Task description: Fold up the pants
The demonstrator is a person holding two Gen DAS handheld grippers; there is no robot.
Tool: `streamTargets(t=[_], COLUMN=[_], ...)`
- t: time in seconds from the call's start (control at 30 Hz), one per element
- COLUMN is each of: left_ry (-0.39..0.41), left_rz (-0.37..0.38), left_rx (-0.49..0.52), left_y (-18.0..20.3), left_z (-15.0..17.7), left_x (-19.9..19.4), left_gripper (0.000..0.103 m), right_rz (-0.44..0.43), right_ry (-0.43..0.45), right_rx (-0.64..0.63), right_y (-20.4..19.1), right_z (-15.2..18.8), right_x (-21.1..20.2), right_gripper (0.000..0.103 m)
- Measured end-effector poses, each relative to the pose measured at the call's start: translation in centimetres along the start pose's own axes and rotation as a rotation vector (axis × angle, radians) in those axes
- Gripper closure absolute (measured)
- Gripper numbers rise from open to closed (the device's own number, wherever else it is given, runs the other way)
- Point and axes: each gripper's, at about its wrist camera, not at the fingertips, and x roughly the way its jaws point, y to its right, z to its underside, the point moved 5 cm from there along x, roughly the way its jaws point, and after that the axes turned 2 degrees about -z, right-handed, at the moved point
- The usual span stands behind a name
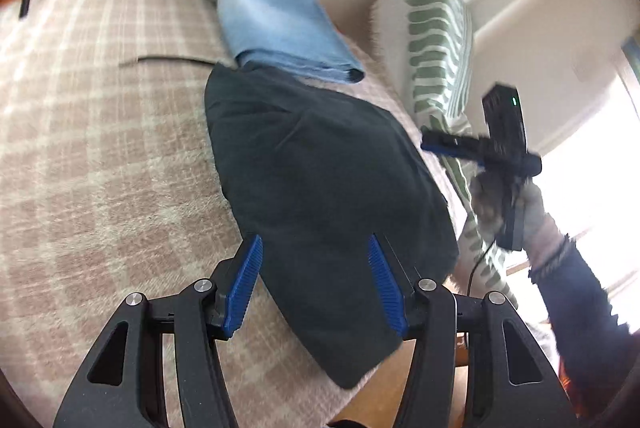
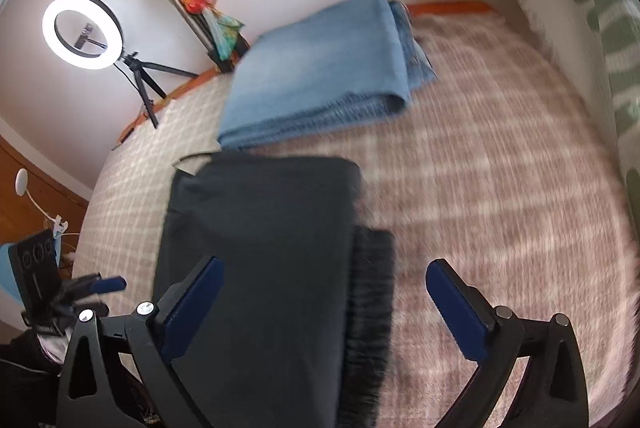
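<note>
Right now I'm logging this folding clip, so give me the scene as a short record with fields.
surface: plaid blanket on a bed
task item: dark pants, folded into a compact stack, lying flat
other garment: light blue jeans, folded, just beyond the dark pants
left gripper: open, over the near end of the dark pants, gripping nothing
right gripper: open, above the dark pants, gripping nothing
background: lit ring light on a tripod
</note>
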Motion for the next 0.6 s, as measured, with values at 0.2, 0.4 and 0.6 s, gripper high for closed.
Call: streamTargets(t=[0.2, 0.4, 0.6], left_ry=[-0.049, -0.064, -0.051], left_rz=[0.009, 0.023, 0.03], left_rx=[-0.08, -0.128, -0.123], left_y=[-1.3, -2.0, -1.9], left_z=[-0.2, -0.7, -1.6], left_x=[2.9, 4.6, 5.4], left_gripper=[0.049, 0.049, 0.052], right_rz=[-0.125, -0.244, -0.299], right_ry=[-0.056, -0.107, -0.106], right_rx=[0.088, 0.103, 0.061], right_y=[2.0, 1.9, 0.3], right_z=[1.9, 3.3, 4.1], right_x=[1.8, 3.4, 3.8], right_gripper=[0.0, 0.0, 0.025])
